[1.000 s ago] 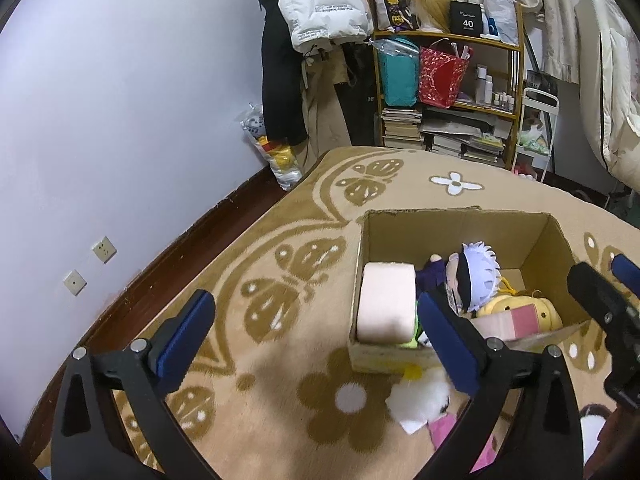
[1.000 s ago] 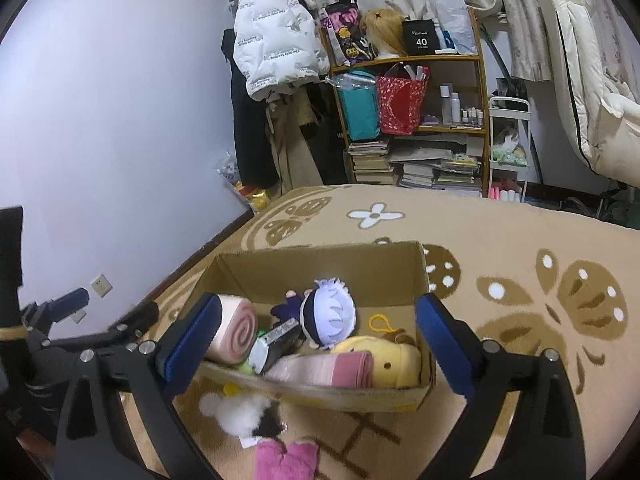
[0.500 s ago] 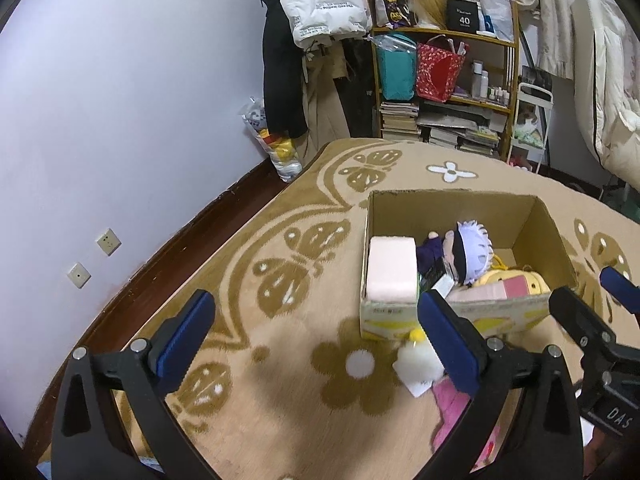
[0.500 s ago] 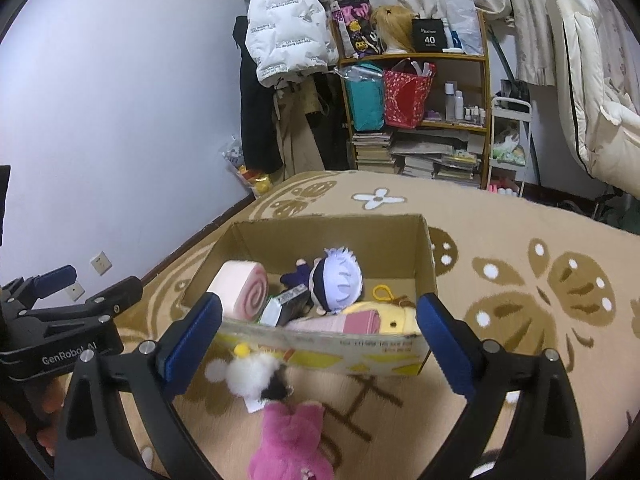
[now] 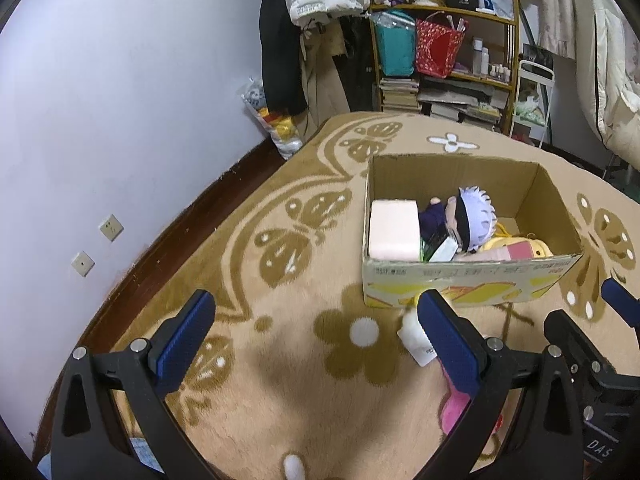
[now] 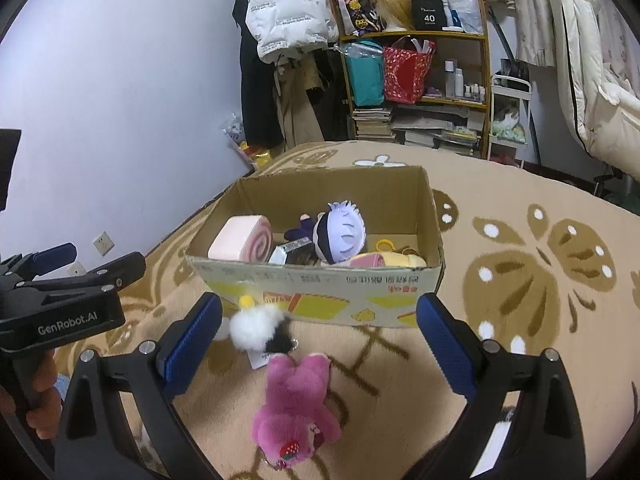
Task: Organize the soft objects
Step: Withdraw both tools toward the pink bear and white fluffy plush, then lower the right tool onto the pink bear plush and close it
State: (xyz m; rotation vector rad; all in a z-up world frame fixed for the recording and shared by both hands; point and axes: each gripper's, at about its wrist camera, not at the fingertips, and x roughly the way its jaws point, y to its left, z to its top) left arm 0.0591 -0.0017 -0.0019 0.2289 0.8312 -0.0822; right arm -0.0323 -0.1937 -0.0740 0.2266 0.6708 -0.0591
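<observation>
A cardboard box stands on the patterned carpet. It holds a pink roll cushion, a white-haired doll and a yellow plush. In front of the box lie a white and black fluffy toy and a pink plush bear. My right gripper is open and empty above the pink bear. My left gripper is open and empty over bare carpet left of the box; it also shows in the right wrist view.
A shelf with bags, books and bottles stands against the far wall, with coats hanging beside it. A wall runs along the left. Bedding hangs at the right. A small white fluffy thing lies near the left gripper's base.
Both grippers have pulled back and up from the box. The white fluffy toy and the pink bear in front of the box have come fully into the right wrist view.
</observation>
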